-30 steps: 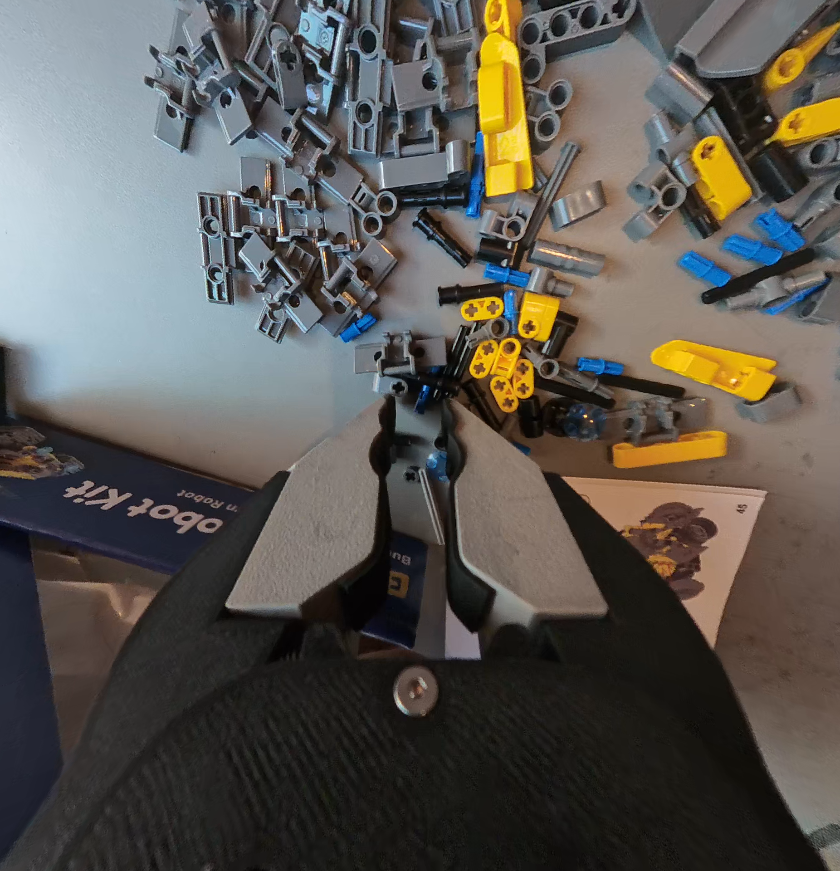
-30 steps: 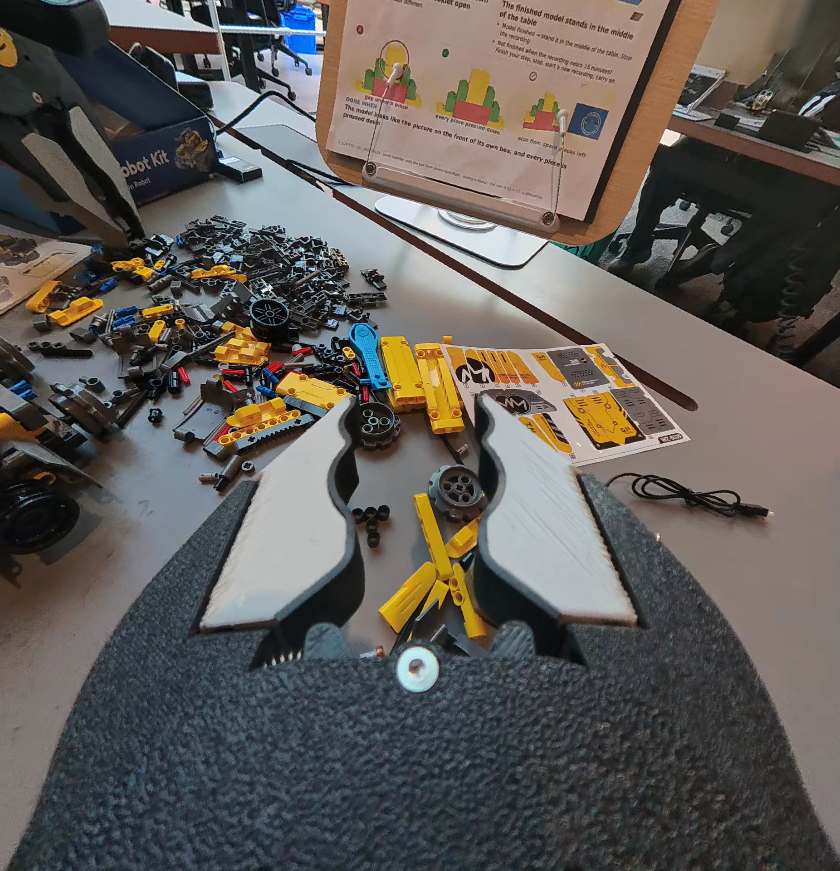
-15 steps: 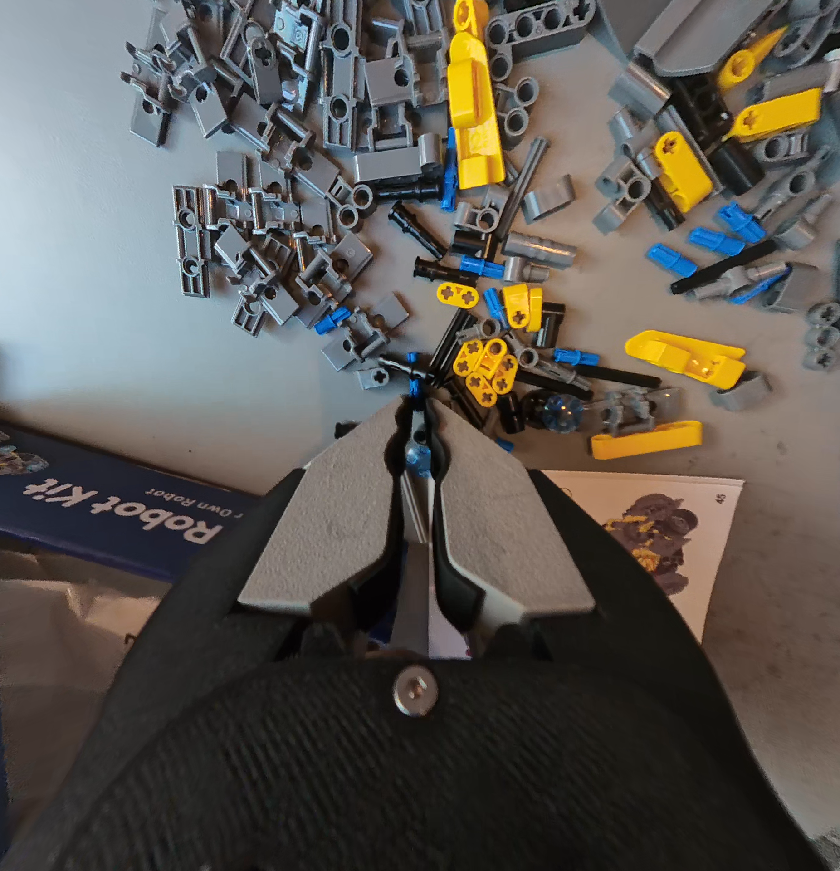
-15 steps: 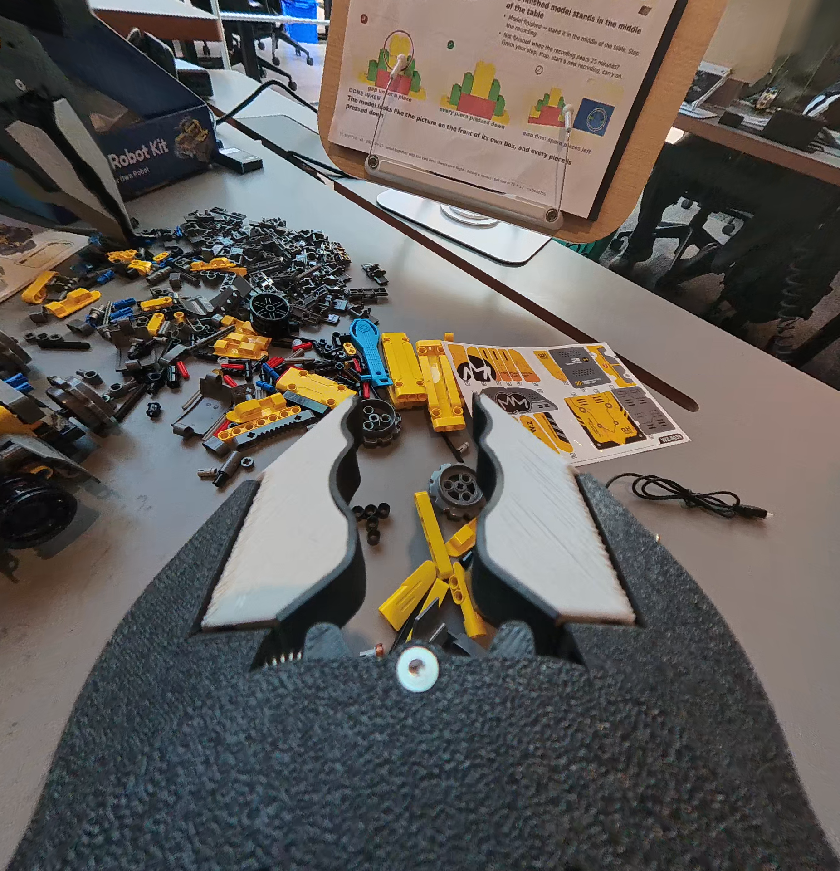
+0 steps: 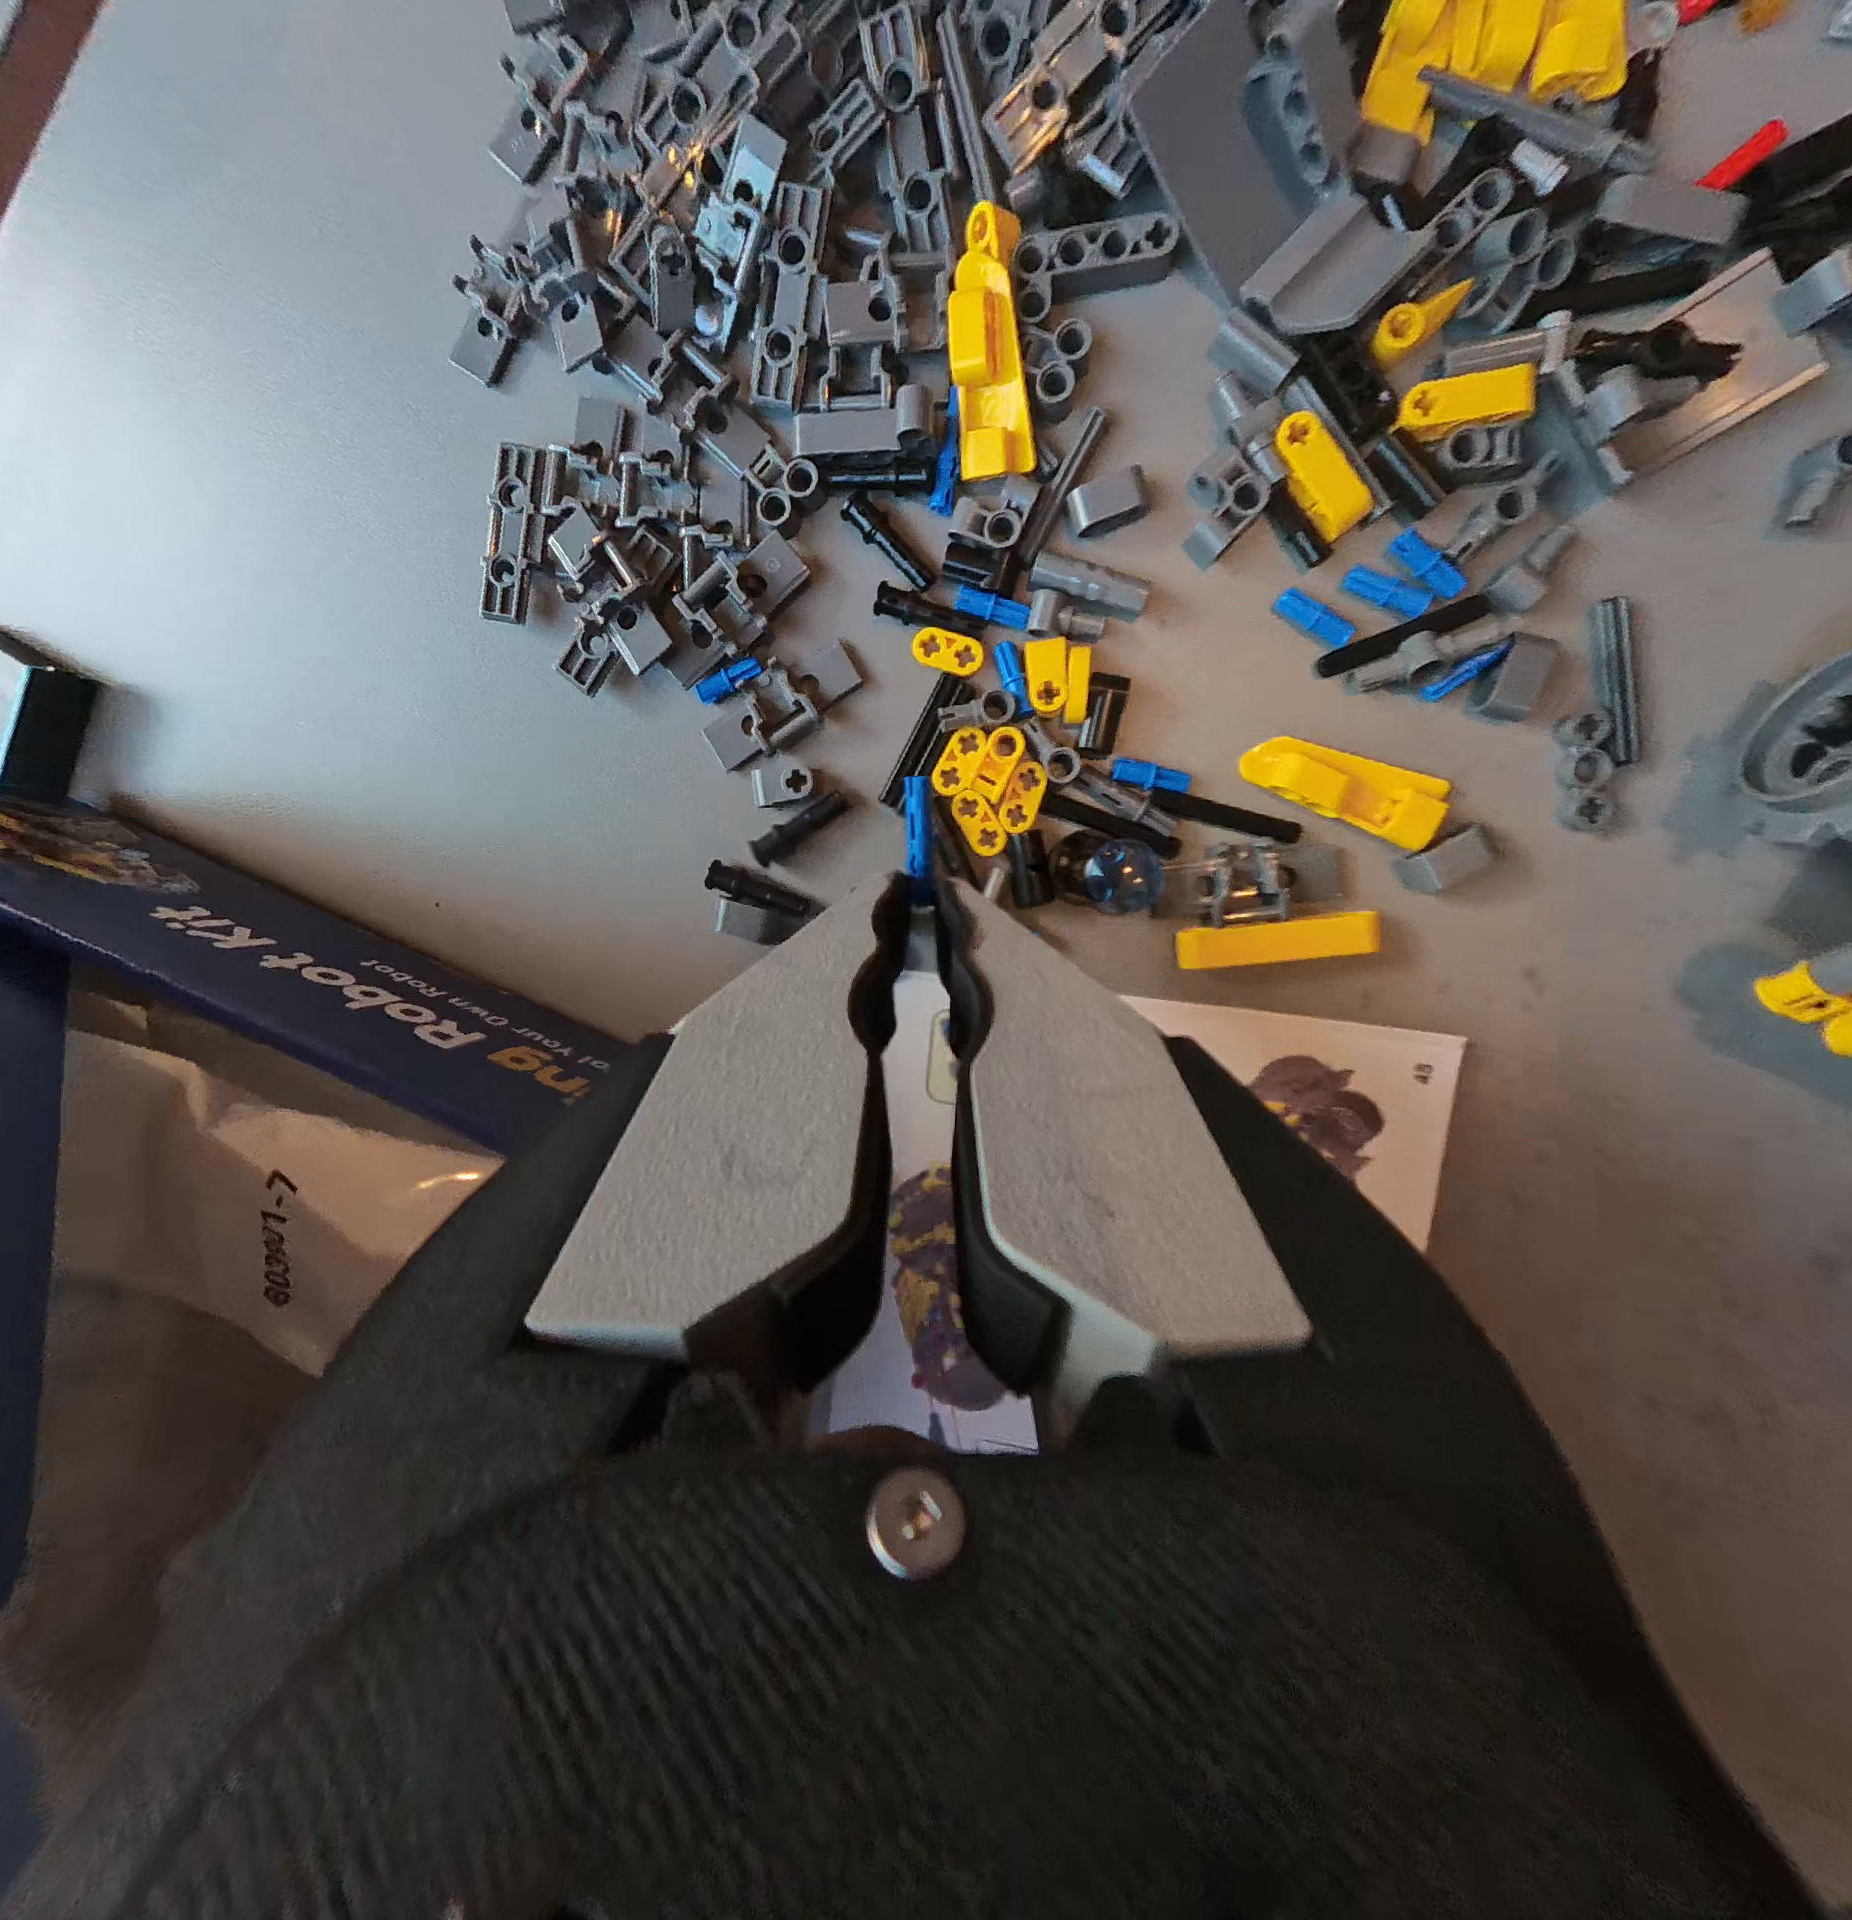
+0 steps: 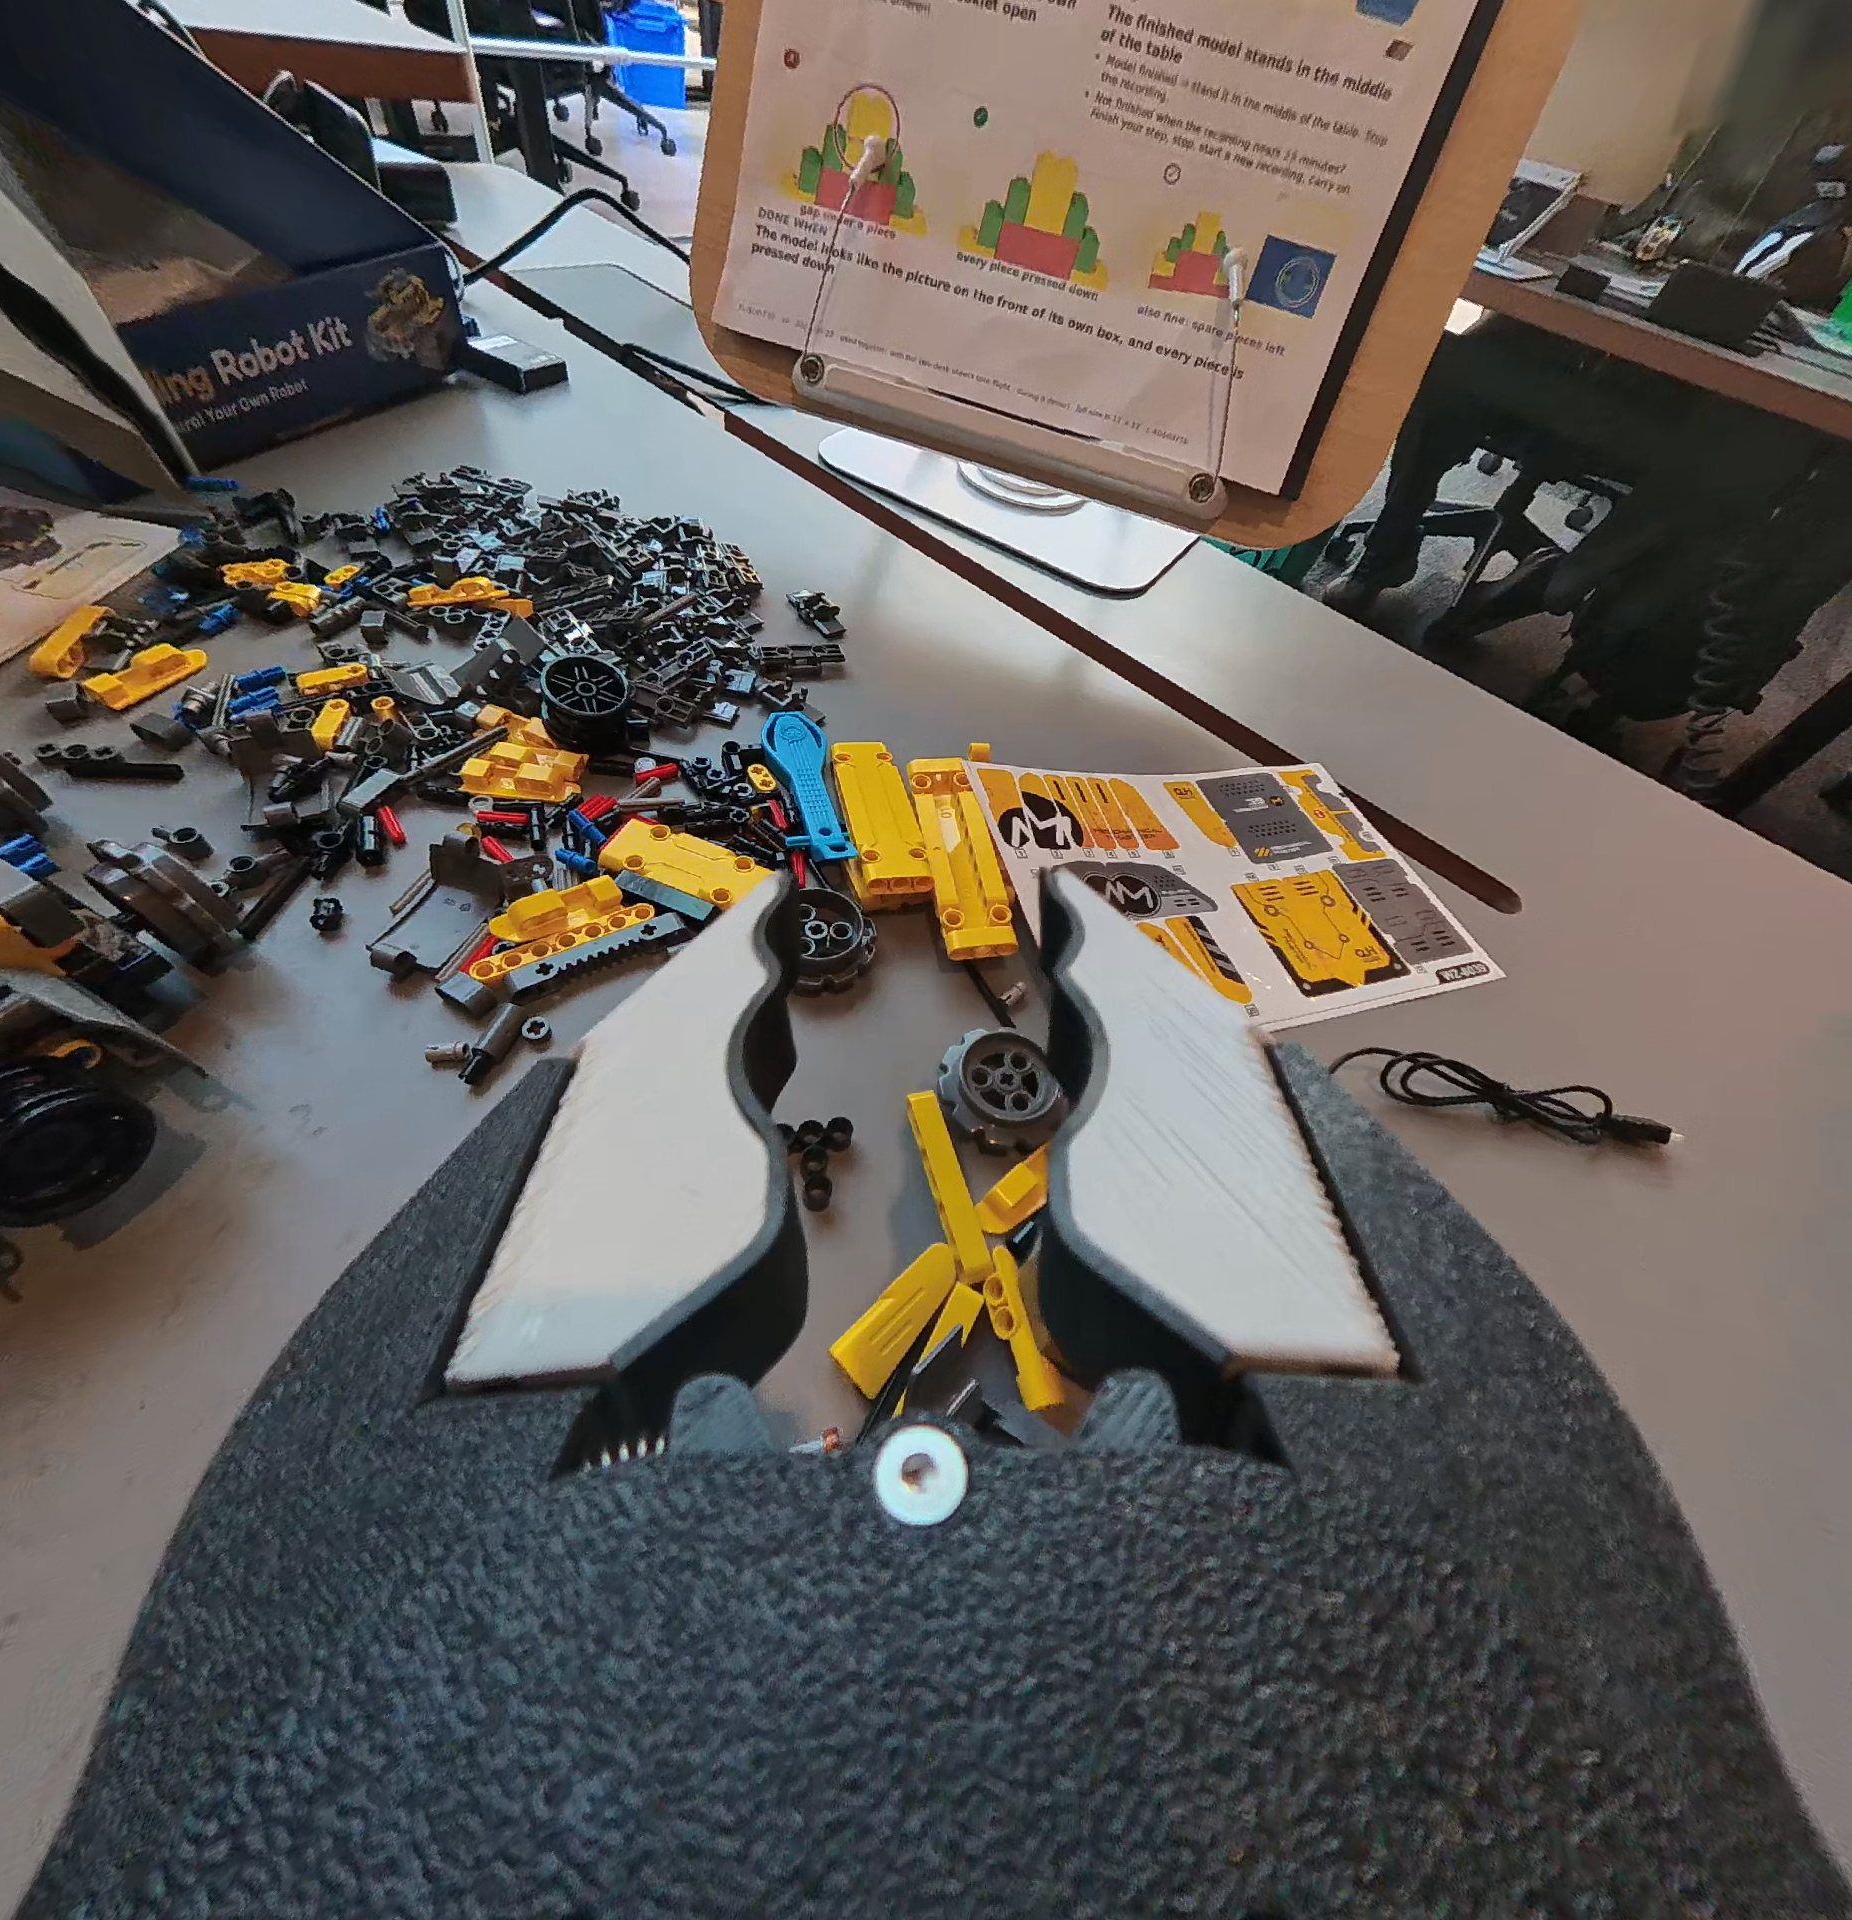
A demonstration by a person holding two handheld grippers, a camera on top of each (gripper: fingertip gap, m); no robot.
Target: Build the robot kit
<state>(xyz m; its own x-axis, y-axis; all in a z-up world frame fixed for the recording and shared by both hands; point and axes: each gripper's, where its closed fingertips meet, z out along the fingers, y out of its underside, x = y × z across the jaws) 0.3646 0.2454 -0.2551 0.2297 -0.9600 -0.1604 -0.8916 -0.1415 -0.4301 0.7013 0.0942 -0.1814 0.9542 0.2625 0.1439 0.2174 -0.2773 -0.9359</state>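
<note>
My left gripper [image 5: 917, 906] is shut on a small blue pin [image 5: 916, 826] that sticks out past its tips. It hangs just above the near edge of a spread of grey, black, yellow and blue building pieces [image 5: 756, 343]. A cluster of small yellow connectors [image 5: 989, 790] lies right beside the pin. My right gripper [image 6: 914, 891] is open and empty, low over the grey table [image 6: 1524, 1299]. A dark grey gear [image 6: 1000, 1086] and several yellow pieces [image 6: 943, 1195] lie on the table between its fingers.
A dark blue kit box [image 5: 309, 987] and an open instruction booklet [image 5: 1327, 1112] lie near the left gripper. In the right wrist view there are a sticker sheet [image 6: 1244, 883], a black cable [image 6: 1504, 1101], a wooden stand with a printed sheet [image 6: 1057, 208], and a part-built model [image 6: 39, 1091]. The left gripper's tips are roughly 40 centimetres from the right gripper's.
My left gripper closed on the blue pin and drew it up and back from the pile, leaving the grey piece behind. The right gripper has hardly moved.
</note>
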